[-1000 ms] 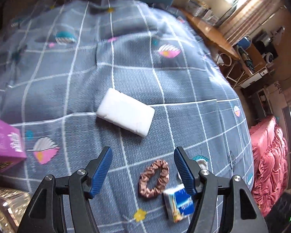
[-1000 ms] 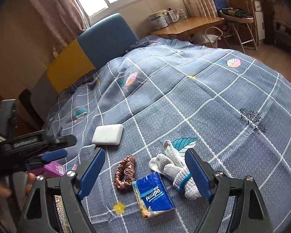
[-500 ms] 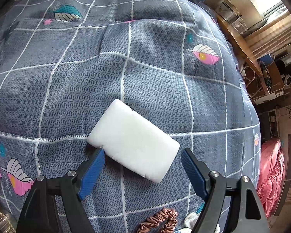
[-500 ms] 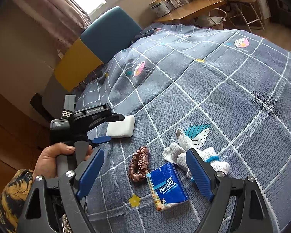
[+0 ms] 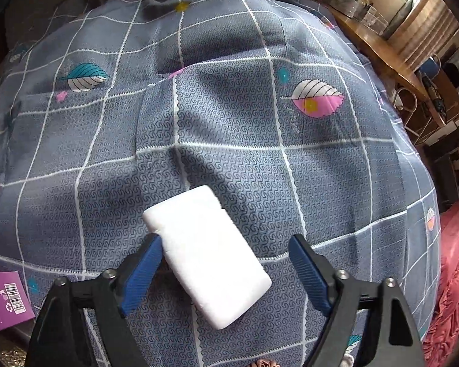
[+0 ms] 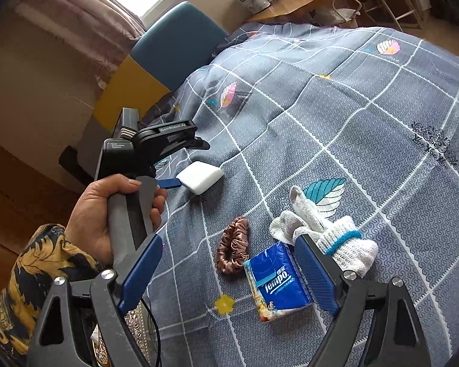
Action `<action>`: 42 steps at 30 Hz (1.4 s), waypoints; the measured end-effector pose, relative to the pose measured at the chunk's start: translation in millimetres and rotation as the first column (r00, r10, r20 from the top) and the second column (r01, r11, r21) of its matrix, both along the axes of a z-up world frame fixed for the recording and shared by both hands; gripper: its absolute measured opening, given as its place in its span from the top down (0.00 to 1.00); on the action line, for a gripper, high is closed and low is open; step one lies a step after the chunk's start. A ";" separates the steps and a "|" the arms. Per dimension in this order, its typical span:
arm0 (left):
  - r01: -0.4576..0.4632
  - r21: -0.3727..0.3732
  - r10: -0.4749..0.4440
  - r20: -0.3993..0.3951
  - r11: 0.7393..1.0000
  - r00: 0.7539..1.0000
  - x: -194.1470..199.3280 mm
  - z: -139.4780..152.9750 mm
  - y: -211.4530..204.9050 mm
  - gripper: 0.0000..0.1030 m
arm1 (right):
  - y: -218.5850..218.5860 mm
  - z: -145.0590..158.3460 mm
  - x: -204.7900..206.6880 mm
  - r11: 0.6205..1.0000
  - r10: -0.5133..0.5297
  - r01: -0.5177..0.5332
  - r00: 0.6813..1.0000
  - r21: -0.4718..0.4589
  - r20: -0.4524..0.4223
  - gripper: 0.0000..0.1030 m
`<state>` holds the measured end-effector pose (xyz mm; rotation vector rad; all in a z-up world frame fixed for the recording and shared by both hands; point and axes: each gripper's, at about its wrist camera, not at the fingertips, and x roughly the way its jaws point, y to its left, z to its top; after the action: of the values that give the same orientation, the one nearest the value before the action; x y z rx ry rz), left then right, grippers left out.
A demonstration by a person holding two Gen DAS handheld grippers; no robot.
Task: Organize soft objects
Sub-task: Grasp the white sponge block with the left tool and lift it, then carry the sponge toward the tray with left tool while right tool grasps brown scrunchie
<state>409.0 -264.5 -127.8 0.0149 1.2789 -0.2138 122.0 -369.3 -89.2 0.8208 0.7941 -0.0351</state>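
Observation:
A white sponge block [image 5: 208, 253] lies on the grey checked quilt [image 5: 229, 122]. My left gripper [image 5: 224, 241] points steeply down over it, its jaws closing with the sponge between them. The left blue finger [image 5: 143, 272] touches the sponge's edge; the right one stands apart. From the right wrist the sponge [image 6: 201, 177] shows at the left gripper's tip, with a person's hand [image 6: 107, 214] on the handle. My right gripper [image 6: 228, 241] hangs open above a brown satin scrunchie [image 6: 232, 246], a blue tissue pack [image 6: 275, 284] and white knit gloves [image 6: 324, 229], holding nothing.
A purple box [image 5: 6, 299] sits at the quilt's near left edge. A blue and yellow headboard [image 6: 174, 49] rises behind the bed. A wooden desk [image 6: 306, 0] with tins stands beyond. Pink ruffled fabric [image 5: 453, 275] lies off the right side.
My left gripper has moved away from the scrunchie and tissue pack, forward and down over the sponge, which now lies between its jaws. The right gripper has stayed in place and tilted slightly.

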 end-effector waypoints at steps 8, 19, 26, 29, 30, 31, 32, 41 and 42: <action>-0.119 -0.028 0.116 -0.102 0.992 0.988 -2.9 -24.7 16.4 0.32 | -1.0 -3.8 0.8 1.000 -0.003 0.003 1.000 0.009 -0.013 0.14; -0.037 -0.038 0.036 -0.026 0.999 0.999 -18.2 -13.2 2.4 0.44 | -1.3 -7.7 2.9 1.000 -0.006 0.005 0.999 -0.028 -0.038 0.14; 0.105 0.014 -0.106 0.093 0.994 0.990 -41.1 35.3 10.7 0.44 | -1.2 -10.9 6.0 0.998 -0.013 0.010 0.998 -0.057 -0.062 0.15; 0.119 0.019 -0.121 0.120 0.993 0.985 -42.9 53.0 28.1 0.44 | 6.5 -10.8 10.9 0.995 0.017 -0.024 0.997 -0.102 -0.076 0.20; 0.115 0.014 -0.116 0.133 0.993 0.984 -41.6 61.2 33.4 0.44 | 10.3 -11.0 12.8 0.992 0.030 -0.040 0.996 -0.123 -0.084 0.21; 0.110 0.004 -0.109 0.143 0.994 0.984 -39.1 71.0 40.8 0.44 | 15.1 -11.0 15.0 0.987 0.050 -0.063 0.995 -0.148 -0.090 0.25; 0.100 -0.005 -0.098 0.154 0.995 0.983 -36.5 78.4 45.8 0.44 | 20.9 -10.8 17.7 0.980 0.073 -0.089 0.993 -0.176 -0.096 0.28; -0.030 -0.059 0.045 0.285 0.998 0.957 -21.0 173.7 143.1 0.44 | 81.8 -15.9 62.3 0.859 0.286 -0.341 0.938 -0.382 -0.194 0.36; -0.053 -0.063 0.069 0.296 0.997 0.953 -19.7 182.3 159.2 0.44 | 87.8 -19.1 69.6 0.842 0.302 -0.364 0.929 -0.398 -0.212 0.36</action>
<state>389.3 -105.3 54.5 -0.0380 0.9708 -0.1854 191.6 -281.5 -108.3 0.2498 1.0112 0.0417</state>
